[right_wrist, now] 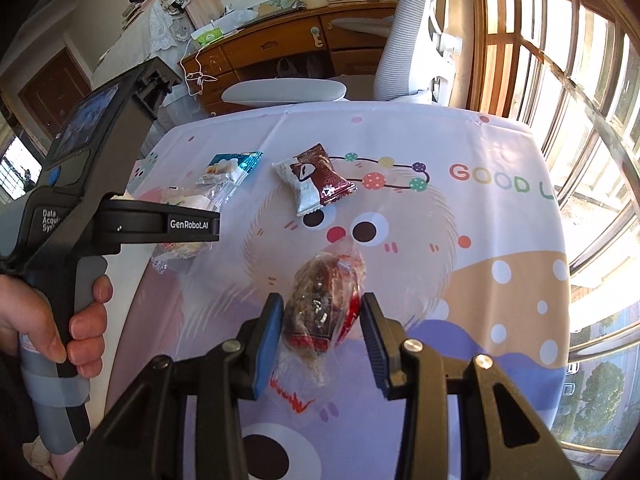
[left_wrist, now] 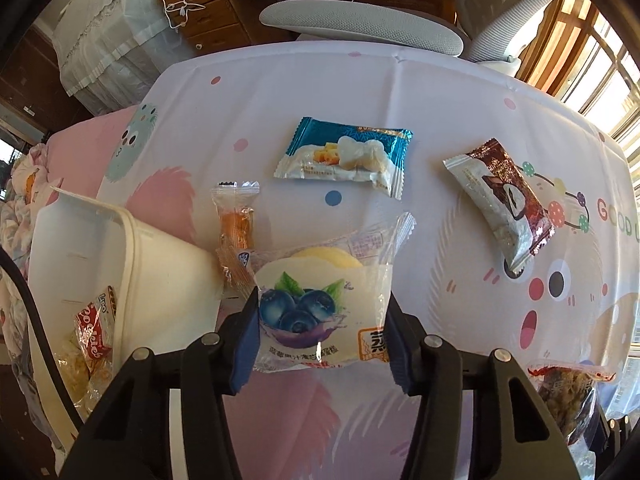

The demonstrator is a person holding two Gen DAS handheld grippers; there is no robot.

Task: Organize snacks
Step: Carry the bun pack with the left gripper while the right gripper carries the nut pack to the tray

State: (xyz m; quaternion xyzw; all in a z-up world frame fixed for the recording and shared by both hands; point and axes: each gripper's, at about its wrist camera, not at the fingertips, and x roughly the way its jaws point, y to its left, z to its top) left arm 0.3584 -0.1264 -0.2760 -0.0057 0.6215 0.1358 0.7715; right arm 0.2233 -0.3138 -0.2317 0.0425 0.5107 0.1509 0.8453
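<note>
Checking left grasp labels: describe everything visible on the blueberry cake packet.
The blueberry cake packet is a clear, crinkly plastic wrapper with a white printed panel showing blueberries and leaves, plus an orange label at its lower right. A pale yellow round cake shows through the top. It sits between the left gripper pads, which press both sides. Its crimped top edge points away, beside the orange snack stick on the tablecloth.

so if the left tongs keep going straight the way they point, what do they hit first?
Left tongs already straddle the clear blueberry-print cake packet; straight on, probably the cartoon-print tablecloth beneath it. Depth is unclear.
</note>
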